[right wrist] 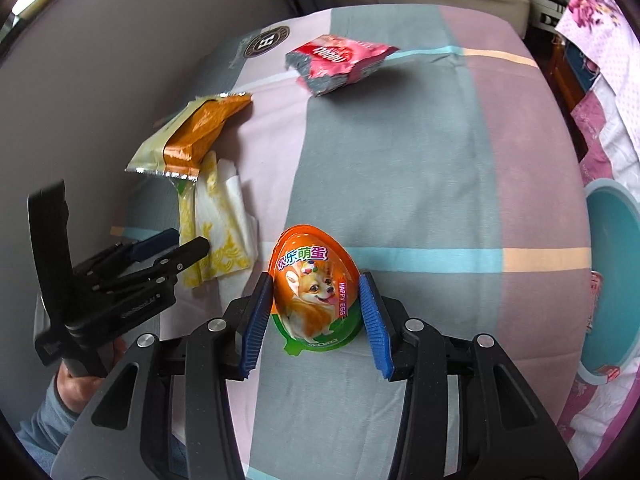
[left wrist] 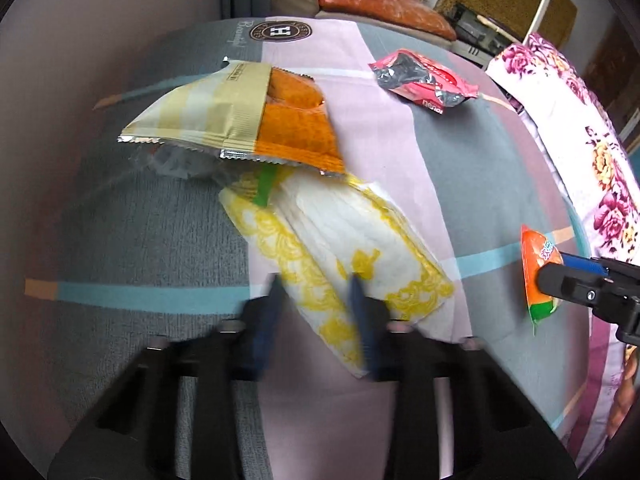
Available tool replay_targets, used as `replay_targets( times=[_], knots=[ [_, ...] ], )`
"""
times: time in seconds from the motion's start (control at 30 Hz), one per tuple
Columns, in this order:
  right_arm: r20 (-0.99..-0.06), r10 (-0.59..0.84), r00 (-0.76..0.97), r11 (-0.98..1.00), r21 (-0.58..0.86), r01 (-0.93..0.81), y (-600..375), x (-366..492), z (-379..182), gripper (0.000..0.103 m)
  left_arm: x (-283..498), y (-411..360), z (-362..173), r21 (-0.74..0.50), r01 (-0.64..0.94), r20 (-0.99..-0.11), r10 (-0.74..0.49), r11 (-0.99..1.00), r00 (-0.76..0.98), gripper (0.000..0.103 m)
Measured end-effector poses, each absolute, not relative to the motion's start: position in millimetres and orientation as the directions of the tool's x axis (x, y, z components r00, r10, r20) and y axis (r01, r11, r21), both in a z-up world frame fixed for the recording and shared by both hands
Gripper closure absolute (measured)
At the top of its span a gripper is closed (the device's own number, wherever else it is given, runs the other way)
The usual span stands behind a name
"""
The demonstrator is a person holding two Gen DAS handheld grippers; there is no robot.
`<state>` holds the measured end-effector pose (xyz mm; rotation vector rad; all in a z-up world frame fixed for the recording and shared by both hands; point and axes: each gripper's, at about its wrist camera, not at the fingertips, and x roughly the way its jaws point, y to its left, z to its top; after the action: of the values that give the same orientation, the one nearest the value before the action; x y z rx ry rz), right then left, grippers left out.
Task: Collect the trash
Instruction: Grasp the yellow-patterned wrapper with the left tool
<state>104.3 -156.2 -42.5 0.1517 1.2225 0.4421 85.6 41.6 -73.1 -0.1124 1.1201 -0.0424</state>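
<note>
My left gripper point(left wrist: 316, 296) is blurred, its fingers close together on the near end of a white tissue packet point(left wrist: 340, 232) with yellow print. The right wrist view shows this gripper point(right wrist: 180, 244) at the same packet point(right wrist: 224, 232), held by a hand point(right wrist: 76, 384). My right gripper point(right wrist: 316, 280) is shut on an orange and green egg-shaped toy package point(right wrist: 312, 296), both blue pads pressing its sides. The left wrist view shows that egg package point(left wrist: 538, 276) upright in the right gripper point(left wrist: 554, 270). An orange and beige snack wrapper point(left wrist: 240, 120) overlaps the packet's far end. A crumpled red wrapper point(left wrist: 424, 80) lies farther back.
Everything lies on a bed with a grey, pink and blue striped sheet point(left wrist: 480, 180). A floral quilt point(left wrist: 580, 140) is bunched along the right edge. A teal basin point(right wrist: 612, 280) stands off the bed's right side. A wall runs along the left, with cushions and furniture beyond the bed.
</note>
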Motion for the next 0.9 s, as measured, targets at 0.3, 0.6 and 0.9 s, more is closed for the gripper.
replay_targets(
  times=[0.3,0.6,0.9],
  knots=[
    [-0.862,0.417,0.287,0.905,0.365,-0.218,-168,99,-39,0.061,74,60,-67,-0.176,-0.036,-0.899,-0.146,0.984,0.413,0.095],
    [-0.851,0.429,0.303,0.900,0.372,-0.228,-172,88,-29,0.061,32,96,-67,-0.129,-0.057,-0.933,-0.101,0.990,0.346,0.095],
    [-0.849,0.440,0.293,0.894,0.384,-0.231,-174,77,-26,0.061,35,105,-57,-0.244,-0.124,-0.909,-0.182,0.962,0.376,0.042]
  ],
)
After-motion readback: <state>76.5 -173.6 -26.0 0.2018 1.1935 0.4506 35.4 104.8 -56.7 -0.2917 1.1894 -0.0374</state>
